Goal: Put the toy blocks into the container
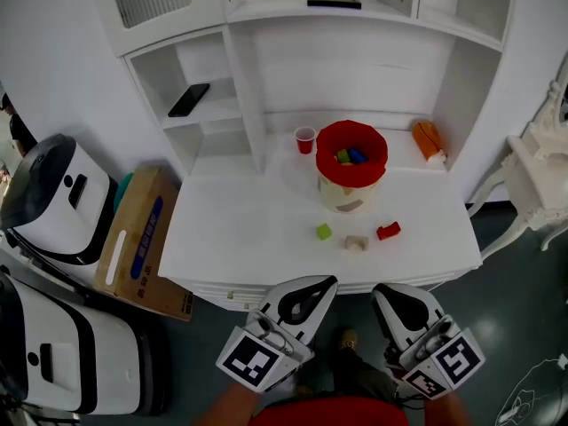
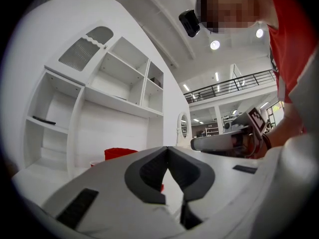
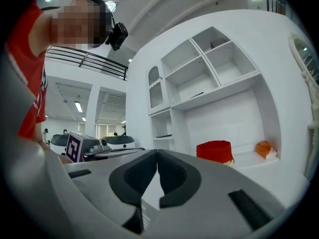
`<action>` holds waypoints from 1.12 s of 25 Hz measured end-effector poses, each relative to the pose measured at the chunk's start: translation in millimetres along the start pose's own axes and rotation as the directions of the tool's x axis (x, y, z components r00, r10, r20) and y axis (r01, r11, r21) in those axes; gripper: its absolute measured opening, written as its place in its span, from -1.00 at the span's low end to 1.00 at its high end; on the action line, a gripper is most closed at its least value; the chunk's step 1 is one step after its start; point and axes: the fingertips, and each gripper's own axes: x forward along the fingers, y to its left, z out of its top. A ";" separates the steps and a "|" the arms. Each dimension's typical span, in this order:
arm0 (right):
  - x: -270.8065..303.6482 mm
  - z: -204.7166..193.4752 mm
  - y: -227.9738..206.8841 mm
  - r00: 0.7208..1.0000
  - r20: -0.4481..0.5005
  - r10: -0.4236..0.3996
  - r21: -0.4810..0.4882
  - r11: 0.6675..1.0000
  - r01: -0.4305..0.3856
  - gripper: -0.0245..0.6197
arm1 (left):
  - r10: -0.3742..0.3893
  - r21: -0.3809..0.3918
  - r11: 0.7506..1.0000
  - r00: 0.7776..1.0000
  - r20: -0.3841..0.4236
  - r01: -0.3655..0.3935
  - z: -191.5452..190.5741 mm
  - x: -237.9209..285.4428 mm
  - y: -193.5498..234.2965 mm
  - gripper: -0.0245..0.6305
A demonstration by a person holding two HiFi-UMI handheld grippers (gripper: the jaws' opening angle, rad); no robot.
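Note:
A red-rimmed fabric container (image 1: 351, 160) stands at the back of the white table (image 1: 240, 229), with green and blue blocks inside it. Three loose blocks lie in front of it: a green one (image 1: 324, 232), a beige one (image 1: 356, 243) and a red one (image 1: 388, 231). My left gripper (image 1: 326, 283) and right gripper (image 1: 382, 292) hover side by side just off the table's front edge, well short of the blocks. Both have their jaws together with nothing between them. The container shows beyond the jaws in the left gripper view (image 2: 119, 154) and in the right gripper view (image 3: 215, 151).
A red cup (image 1: 304, 139) stands left of the container and an orange object (image 1: 428, 140) to its right. A cardboard box (image 1: 142, 238) and white machines (image 1: 53, 198) sit on the floor at left. White furniture (image 1: 537, 162) stands at right. A phone (image 1: 188, 99) lies on a shelf.

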 end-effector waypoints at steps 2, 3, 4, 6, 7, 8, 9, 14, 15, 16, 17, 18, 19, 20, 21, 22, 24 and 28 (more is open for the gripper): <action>10.0 1.4 -18.6 1.000 -0.002 0.013 0.003 1.000 -0.013 -0.84 | 0.017 0.010 1.000 1.000 0.006 -0.017 -2.4 15.5 13.5 -0.89; 14.6 2.0 -28.1 1.000 -0.004 0.020 0.003 1.000 -0.020 -0.85 | 0.029 0.022 0.999 0.999 0.013 -0.030 -4.2 23.7 21.8 -0.89; 19.0 2.4 -37.5 1.000 -0.009 0.028 0.002 1.000 -0.028 -0.84 | 0.045 0.023 0.999 0.999 0.001 -0.045 -9.0 31.7 30.1 -0.89; 27.2 3.3 -55.6 0.999 -0.017 0.048 0.003 0.999 -0.048 -0.84 | 0.075 0.005 0.997 0.995 -0.067 -0.075 -24.8 47.1 45.2 -0.89; 30.8 3.7 -64.4 0.998 -0.021 0.059 0.004 0.998 -0.059 -0.85 | 0.086 0.000 0.996 0.992 -0.093 -0.087 -31.9 54.8 52.1 -0.89; 34.0 4.0 -73.2 0.997 -0.024 0.069 0.005 0.998 -0.069 -0.84 | 0.097 -0.002 0.995 0.989 -0.110 -0.098 -38.2 62.6 58.4 -0.89; 37.3 3.8 -81.8 0.997 -0.027 0.078 0.006 0.997 -0.078 -0.84 | 0.107 0.000 0.994 0.987 -0.122 -0.108 -44.3 70.2 64.5 -0.89; 62.4 -6.7 -116.2 0.992 -0.060 0.115 0.007 0.993 -0.115 -0.84 | 0.133 0.084 0.989 0.976 -0.175 -0.120 -79.0 102.7 94.6 -0.77; 68.5 -10.1 -121.0 0.990 -0.072 0.120 0.009 0.993 -0.119 -0.84 | 0.135 0.093 0.989 0.969 -0.205 -0.118 -86.1 107.7 99.3 -0.76; 74.0 -13.4 -124.7 0.989 -0.083 0.124 0.012 0.992 -0.123 -0.84 | 0.137 0.102 0.988 0.961 -0.240 -0.115 -93.7 111.7 103.8 -0.75; 78.4 -16.1 -127.3 0.988 -0.090 0.127 0.017 0.992 -0.126 -0.84 | 0.138 0.112 0.988 0.950 -0.279 -0.110 -102.4 114.6 108.5 -0.70; 82.1 -17.9 -129.1 0.987 -0.095 0.129 0.023 0.992 -0.128 -0.84 | 0.138 0.121 0.987 0.937 -0.322 -0.103 -112.4 116.9 113.8 -0.68; 85.2 -18.7 -130.8 0.987 -0.097 0.130 0.028 0.991 -0.128 -0.84 | 0.136 0.129 0.987 0.921 -0.366 -0.095 -123.2 118.9 119.7 -0.62; 88.0 -18.7 -132.7 0.987 -0.097 0.129 0.033 0.991 -0.127 -0.84 | 0.133 0.133 0.987 0.903 -0.409 -0.085 -134.4 120.9 125.9 -0.56; 90.5 -18.5 -134.7 0.987 -0.096 0.126 0.037 0.992 -0.123 -0.84 | 0.128 0.134 0.988 0.884 -0.450 -0.075 -145.8 122.6 131.9 -0.51; 92.6 -18.2 -137.0 0.988 -0.095 0.120 0.040 0.992 -0.117 -0.84 | 0.122 0.133 0.989 0.863 -0.490 -0.064 -157.7 124.0 137.3 -0.47; 96.4 -17.6 -141.5 0.990 -0.094 0.106 0.044 0.994 -0.102 -0.84 | 0.103 0.125 0.991 0.816 -0.568 -0.038 -182.4 125.8 145.9 -0.38; 100.2 -13.9 -148.5 0.993 -0.089 0.074 0.044 0.997 -0.070 -0.84 | 0.047 0.100 0.994 0.715 -0.697 0.032 -226.7 127.8 153.6 -0.29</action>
